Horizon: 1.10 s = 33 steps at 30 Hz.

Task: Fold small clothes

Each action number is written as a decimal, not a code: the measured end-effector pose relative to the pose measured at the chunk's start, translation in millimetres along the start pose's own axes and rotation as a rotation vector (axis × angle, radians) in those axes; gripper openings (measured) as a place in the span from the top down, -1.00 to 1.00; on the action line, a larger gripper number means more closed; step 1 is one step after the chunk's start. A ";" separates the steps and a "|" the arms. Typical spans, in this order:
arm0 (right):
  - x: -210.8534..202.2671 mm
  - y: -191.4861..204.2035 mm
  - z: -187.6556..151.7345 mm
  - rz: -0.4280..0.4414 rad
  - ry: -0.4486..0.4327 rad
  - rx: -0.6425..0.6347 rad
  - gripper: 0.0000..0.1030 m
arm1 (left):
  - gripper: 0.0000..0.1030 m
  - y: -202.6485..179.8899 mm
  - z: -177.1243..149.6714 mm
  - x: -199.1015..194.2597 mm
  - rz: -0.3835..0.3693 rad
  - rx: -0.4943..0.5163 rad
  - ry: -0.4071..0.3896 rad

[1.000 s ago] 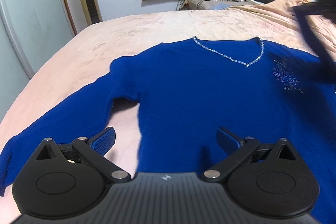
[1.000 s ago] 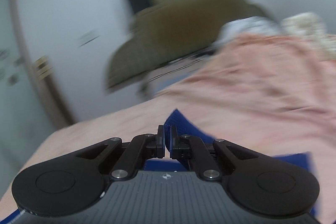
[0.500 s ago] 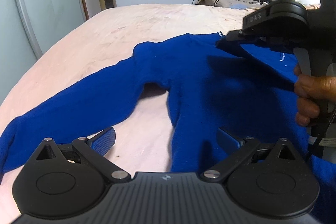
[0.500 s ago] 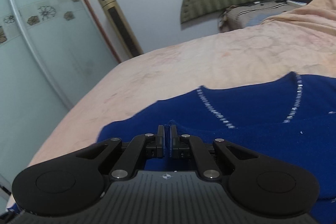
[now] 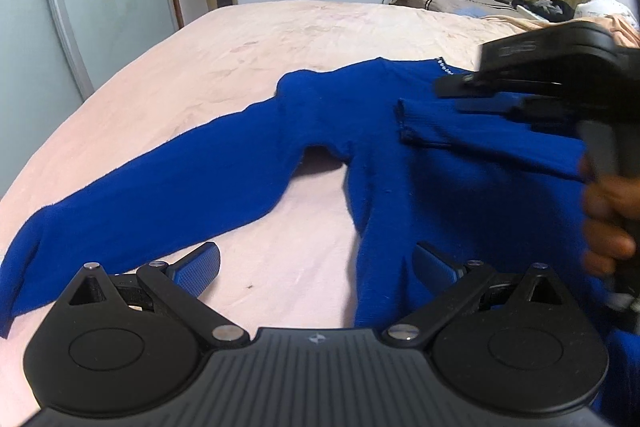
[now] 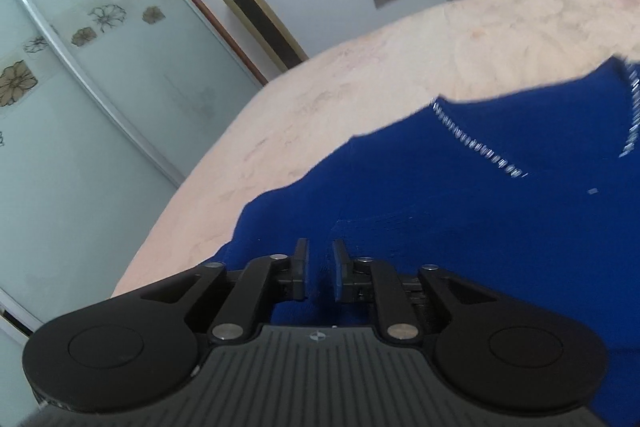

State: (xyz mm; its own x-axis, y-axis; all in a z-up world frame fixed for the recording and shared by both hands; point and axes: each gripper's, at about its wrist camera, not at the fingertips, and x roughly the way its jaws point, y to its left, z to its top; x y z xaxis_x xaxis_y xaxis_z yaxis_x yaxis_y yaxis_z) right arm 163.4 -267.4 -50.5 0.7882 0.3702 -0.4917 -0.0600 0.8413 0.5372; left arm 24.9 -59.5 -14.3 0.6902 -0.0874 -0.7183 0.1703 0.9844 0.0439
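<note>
Sleeve cuff [image 5: 424, 123] beneath parted right gripper [image 6: 320, 269], across sweater [image 5: 240, 163].

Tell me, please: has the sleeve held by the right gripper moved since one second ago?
Yes. The sleeve cuff now lies over the sweater's chest, carried leftward past the beaded neckline.

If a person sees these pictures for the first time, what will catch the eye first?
First comes the deep blue knitted sweater, spread across the pale pink bedsheet, with one long sleeve stretched out to the left. Next is the black right gripper over the sweater's chest, its fingers slightly apart above a folded-over sleeve cuff. The left gripper waits wide open near the hem.
</note>
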 end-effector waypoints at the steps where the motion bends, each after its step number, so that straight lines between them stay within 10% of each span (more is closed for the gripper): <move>1: -8.2 2.1 -2.0 -0.008 -0.017 -0.006 0.49 | -1.00 0.8 0.3 0.2 -0.002 -0.009 0.005; 9: -34.8 17.1 -16.4 -0.143 0.025 -0.068 0.32 | -1.00 14.1 -3.1 -12.9 0.033 -0.056 0.005; 13: -84.6 52.3 -36.9 -0.194 -0.087 -0.250 -0.15 | -1.00 35.6 -11.5 -16.7 0.105 -0.087 0.017; 18: -128.3 67.6 -70.7 -0.240 -0.160 -0.374 -0.42 | -1.00 75.6 -20.7 -14.3 0.255 -0.119 0.031; 33: -155.3 23.1 -90.4 -0.224 -0.150 -0.150 -0.52 | -1.00 260.9 -22.0 0.1 0.787 -0.354 0.080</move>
State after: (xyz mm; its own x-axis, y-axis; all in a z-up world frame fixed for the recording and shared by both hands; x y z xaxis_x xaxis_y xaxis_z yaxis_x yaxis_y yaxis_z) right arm -15.8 -269.8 -23.7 0.8732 0.1161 -0.4733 0.0443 0.9483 0.3143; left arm 53.9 200.7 -18.2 0.4612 0.6376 -0.6170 -0.5745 0.7446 0.3399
